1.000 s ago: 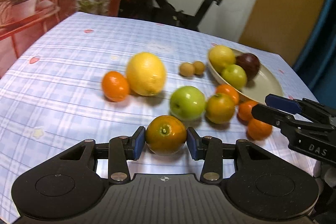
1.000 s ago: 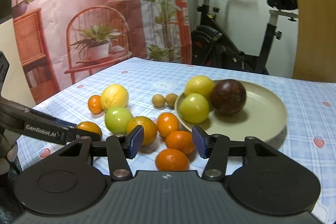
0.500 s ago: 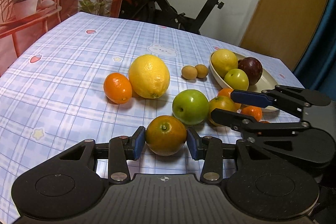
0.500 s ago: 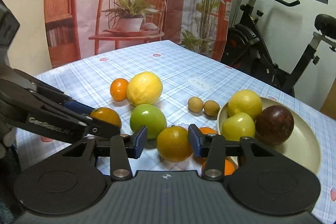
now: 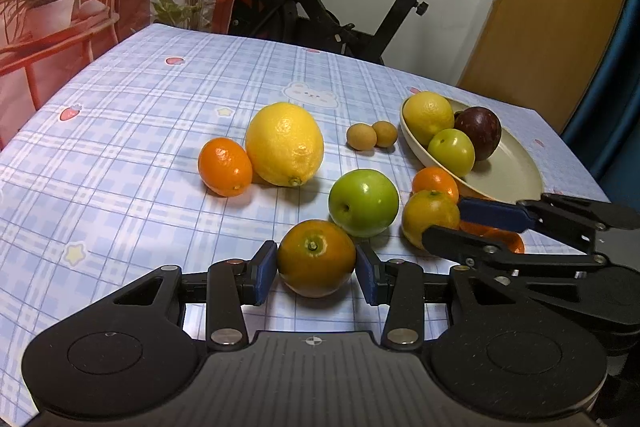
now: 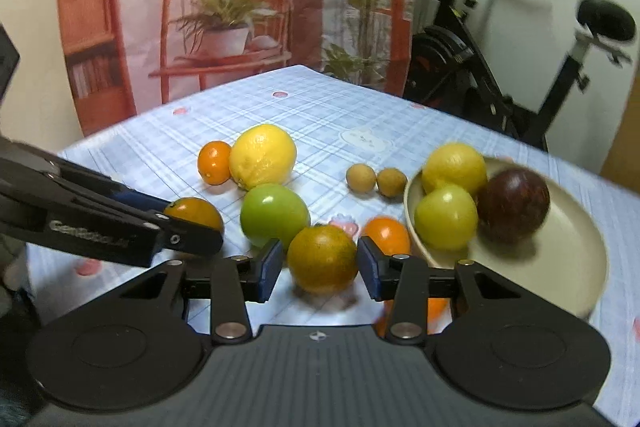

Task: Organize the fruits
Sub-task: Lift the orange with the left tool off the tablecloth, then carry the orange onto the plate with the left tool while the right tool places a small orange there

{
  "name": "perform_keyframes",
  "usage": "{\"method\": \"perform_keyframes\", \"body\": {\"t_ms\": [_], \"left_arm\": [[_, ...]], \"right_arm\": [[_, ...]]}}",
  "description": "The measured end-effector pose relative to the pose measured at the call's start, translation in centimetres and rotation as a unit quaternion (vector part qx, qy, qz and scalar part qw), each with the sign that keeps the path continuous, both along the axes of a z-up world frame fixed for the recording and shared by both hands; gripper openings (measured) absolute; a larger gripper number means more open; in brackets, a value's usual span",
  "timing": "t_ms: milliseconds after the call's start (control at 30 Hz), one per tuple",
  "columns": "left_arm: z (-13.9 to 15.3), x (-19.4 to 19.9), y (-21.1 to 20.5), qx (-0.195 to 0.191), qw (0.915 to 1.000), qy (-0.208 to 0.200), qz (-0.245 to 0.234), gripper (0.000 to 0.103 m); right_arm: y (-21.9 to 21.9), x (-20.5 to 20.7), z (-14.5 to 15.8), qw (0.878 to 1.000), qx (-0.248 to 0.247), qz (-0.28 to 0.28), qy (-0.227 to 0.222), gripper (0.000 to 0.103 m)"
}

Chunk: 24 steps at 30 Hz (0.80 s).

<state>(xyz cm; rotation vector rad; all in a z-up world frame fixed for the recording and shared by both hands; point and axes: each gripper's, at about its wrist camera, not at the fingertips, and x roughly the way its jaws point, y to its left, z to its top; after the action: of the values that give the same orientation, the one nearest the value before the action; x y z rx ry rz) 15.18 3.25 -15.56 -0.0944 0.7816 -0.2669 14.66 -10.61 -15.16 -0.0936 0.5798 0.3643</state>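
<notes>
Oranges [image 5: 316,258] [image 6: 322,257] sit between both grippers; left gripper [image 6: 176,227] reads "GenRobot.AI".

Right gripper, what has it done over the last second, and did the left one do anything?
The right gripper swung left from the small oranges by the plate and now brackets a greenish orange, jaws not visibly closed on it. The left gripper stayed clamped on its orange; the other fruit has not moved.
</notes>
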Motion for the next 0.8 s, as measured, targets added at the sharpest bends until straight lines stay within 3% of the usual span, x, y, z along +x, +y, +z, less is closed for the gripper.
{"method": "perform_keyframes", "body": {"t_ms": [800], "left_arm": [[0.2,-0.3,-0.7,0.023,0.9997,-0.011,-0.003,0.045]], "right_arm": [[-0.1,1.0,-1.3,1.0,0.02,0.0,-0.007,0.046]]}}
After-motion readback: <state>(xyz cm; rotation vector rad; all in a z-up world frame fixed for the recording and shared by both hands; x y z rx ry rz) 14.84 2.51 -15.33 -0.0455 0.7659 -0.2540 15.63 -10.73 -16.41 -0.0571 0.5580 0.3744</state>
